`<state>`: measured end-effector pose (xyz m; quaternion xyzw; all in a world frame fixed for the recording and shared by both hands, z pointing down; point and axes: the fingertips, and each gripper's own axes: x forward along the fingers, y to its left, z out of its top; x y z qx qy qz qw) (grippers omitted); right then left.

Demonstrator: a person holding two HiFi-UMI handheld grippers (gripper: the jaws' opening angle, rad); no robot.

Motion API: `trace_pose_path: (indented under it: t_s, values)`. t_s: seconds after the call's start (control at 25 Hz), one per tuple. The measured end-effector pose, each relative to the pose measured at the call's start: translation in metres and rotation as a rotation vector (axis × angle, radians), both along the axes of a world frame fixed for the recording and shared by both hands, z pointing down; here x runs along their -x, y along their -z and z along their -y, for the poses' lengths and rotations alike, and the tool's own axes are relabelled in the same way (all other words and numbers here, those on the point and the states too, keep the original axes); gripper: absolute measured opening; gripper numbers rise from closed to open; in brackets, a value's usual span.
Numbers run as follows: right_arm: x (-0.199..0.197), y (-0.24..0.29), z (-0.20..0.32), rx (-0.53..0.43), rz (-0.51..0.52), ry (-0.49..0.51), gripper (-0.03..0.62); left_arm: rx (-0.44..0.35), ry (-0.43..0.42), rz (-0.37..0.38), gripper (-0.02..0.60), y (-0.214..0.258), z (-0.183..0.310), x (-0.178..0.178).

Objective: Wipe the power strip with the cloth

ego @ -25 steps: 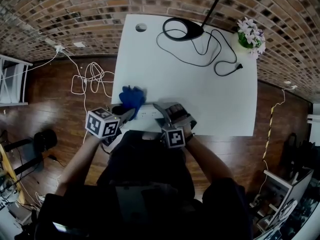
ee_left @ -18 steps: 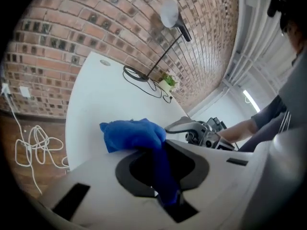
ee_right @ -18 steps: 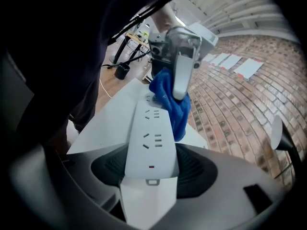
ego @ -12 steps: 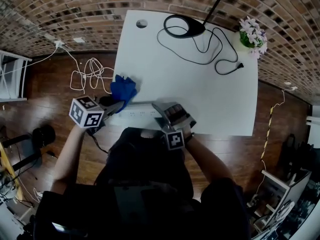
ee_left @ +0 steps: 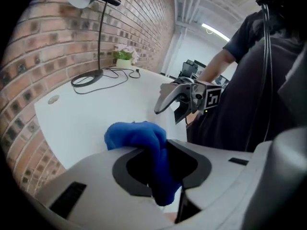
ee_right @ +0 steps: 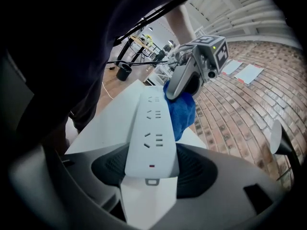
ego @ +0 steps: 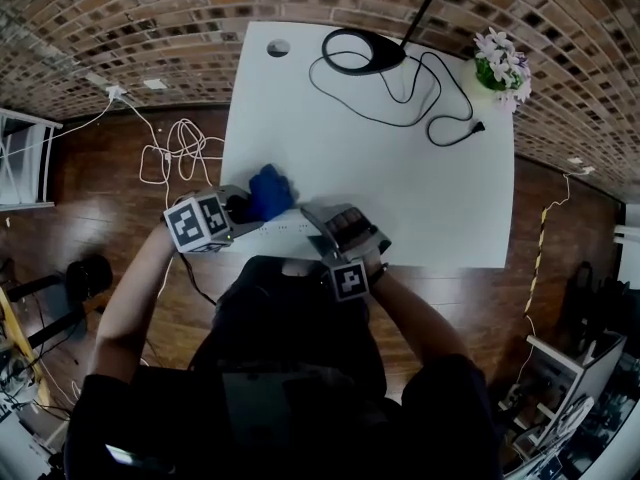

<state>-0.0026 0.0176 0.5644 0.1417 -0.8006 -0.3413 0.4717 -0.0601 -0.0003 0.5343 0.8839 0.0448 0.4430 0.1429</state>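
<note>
The left gripper (ego: 243, 209) sits at the worktop's (ego: 400, 188) left edge, close to the near-left corner, and points in across the surface. Its marker cube faces up and to the left. The bare left forearm (ego: 140, 288) comes up to it from the near-left, with the elbow out past the worktop's edge. The gripper's jaws are opening with the cloth (ee_left: 139, 135) between them. A narrow fold of cloth hangs down in the gap and touches both pads, and the rest is bunched above the jaw tips.

The right gripper (ego: 318, 220) sits at the near edge and points left along it. The right forearm (ego: 410, 318) reaches it from the near-right and is bent in towards the body. This gripper's jaws are clamped on one end of the strip (ee_right: 151, 133), sockets up.

The strip lies along the near edge and runs towards the near-left corner. The cloth hangs against its far end, on the side away from the person. A lamp base (ego: 362, 53) and flowers (ego: 503, 66) stand at the far edge, well apart from both grippers.
</note>
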Motion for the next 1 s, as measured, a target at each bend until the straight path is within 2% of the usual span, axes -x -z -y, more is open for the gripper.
trace_pose_path:
  t_s: [0.04,0.08,0.12,0.16,0.2,0.24,0.32,0.44,0.56,0.64,0.76,0.92,1.0]
  values:
    - [0.001,0.003,-0.001,0.0,0.008,0.004,0.262,0.033,-0.043,0.029,0.119,-0.006,-0.007,0.0]
    - [0.003,0.004,-0.001,-0.004,0.012,0.007,0.264,0.06,-0.092,0.074,0.314,-0.014,-0.017,0.0]
    - [0.003,0.005,-0.001,-0.009,0.011,0.008,0.262,0.057,-0.138,0.127,0.336,-0.022,-0.025,0.0]
    - [0.004,0.005,-0.001,-0.011,0.007,0.009,0.262,0.028,-0.165,0.168,0.328,-0.028,-0.03,-0.001]
    - [0.004,0.004,-0.001,-0.011,0.004,0.011,0.262,0.002,-0.166,0.182,0.27,-0.032,-0.03,-0.004]
    - [0.005,0.005,-0.001,-0.011,0.005,0.014,0.262,0.0,-0.145,0.172,0.266,-0.033,-0.029,-0.007]
    - [0.004,0.006,-0.001,-0.016,0.013,0.022,0.262,0.05,-0.1,0.126,0.244,-0.029,-0.027,-0.011]
    - [0.004,0.006,-0.001,-0.022,0.016,0.029,0.262,0.117,-0.101,0.111,0.213,-0.027,-0.028,-0.011]
    - [0.003,0.002,-0.003,0.031,0.021,0.014,0.269,0.106,-0.122,0.119,0.206,-0.026,-0.028,-0.012]
    - [0.003,0.003,-0.003,0.129,0.069,-0.028,0.3,0.019,-0.123,0.127,0.198,-0.025,-0.023,-0.01]
    - [-0.004,0.008,-0.006,0.294,0.195,-0.109,0.334,-0.167,-0.133,0.166,0.184,-0.029,-0.01,-0.007]
    - [-0.02,0.006,0.003,0.431,0.35,-0.242,0.345,-0.357,-0.155,0.191,0.184,-0.034,0.002,-0.011]
    - [-0.017,0.006,0.015,0.476,0.381,-0.278,0.35,-0.423,-0.166,0.192,0.184,-0.036,0.002,-0.014]
